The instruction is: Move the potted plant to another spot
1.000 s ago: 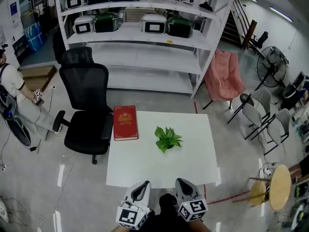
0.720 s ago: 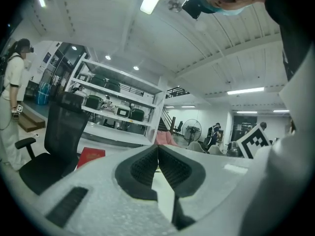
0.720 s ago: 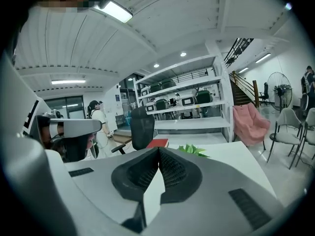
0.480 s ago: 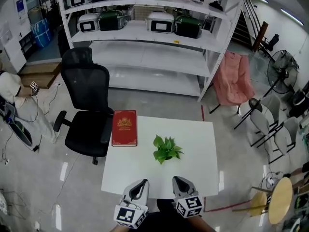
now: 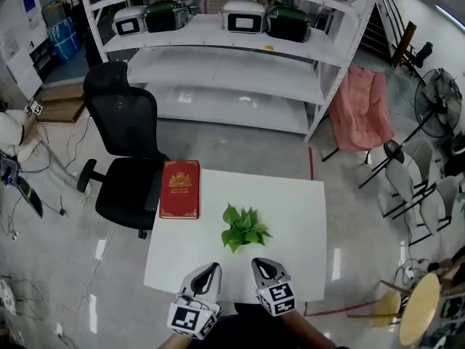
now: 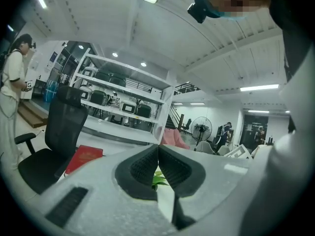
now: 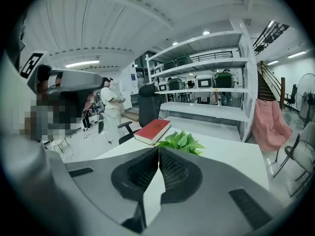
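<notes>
Far left, a black mesh-backed office chair sits just beside the white table, and a red hardback book with a gold crest lies flat along the table's left edge. Our left gripper hovers at the near edge, its ribbed dark pads pressed together on nothing.

The potted plant stands near the middle of the table, apart from the book and ahead of both grippers. Its soft, glossy green leaves spread wide enough to hide the pot from above. Our right gripper hangs beside the left one, likewise clenched and empty.

We judge this to be the approach. The jaws must part first, then come in low under the foliage to reach the pot itself — leaves would only bend and slip. We can't make out the pot's shape, so we'd close gently, keep it upright, and set it down on bare tabletop — smooth, flat white — away from the book.
</notes>
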{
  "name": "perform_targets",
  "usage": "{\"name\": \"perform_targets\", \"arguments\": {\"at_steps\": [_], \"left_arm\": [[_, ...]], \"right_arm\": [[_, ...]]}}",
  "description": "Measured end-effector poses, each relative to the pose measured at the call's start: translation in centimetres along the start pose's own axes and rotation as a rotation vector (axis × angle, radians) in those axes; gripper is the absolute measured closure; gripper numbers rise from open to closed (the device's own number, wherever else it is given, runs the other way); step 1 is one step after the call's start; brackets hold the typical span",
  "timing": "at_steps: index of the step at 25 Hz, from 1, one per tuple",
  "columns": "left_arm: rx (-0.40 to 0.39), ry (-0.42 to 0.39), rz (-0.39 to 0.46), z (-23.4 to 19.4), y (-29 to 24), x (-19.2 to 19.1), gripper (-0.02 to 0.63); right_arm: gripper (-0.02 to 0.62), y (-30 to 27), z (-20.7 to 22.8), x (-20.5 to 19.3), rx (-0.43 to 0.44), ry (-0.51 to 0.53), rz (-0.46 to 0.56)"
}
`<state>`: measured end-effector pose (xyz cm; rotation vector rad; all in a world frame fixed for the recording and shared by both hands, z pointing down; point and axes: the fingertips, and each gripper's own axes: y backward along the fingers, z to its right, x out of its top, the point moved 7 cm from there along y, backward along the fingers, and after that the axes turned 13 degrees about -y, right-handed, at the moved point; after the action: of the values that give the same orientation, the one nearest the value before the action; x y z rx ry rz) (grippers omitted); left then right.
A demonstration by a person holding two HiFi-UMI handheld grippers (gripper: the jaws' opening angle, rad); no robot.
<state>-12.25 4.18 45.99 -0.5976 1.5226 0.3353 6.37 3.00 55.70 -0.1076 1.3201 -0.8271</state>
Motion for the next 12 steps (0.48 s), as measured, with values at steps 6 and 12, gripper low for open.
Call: {"name": "perform_targets", "arguments": {"at_steps": [6, 12], "left_arm": [[0.005, 0.022, -0.019, -0.4, -2.8, -0.5, 0.589], [0.009, 0.045, -0.034, -0.8, -4.9, -0.5, 0.589]], "right_arm": [[0.581, -2.9, 2.1, -0.2, 0.033, 0.099, -0.084], [0.581, -5.8, 3.0, -0.7, 0.089, 0.303, -0.227]]}}
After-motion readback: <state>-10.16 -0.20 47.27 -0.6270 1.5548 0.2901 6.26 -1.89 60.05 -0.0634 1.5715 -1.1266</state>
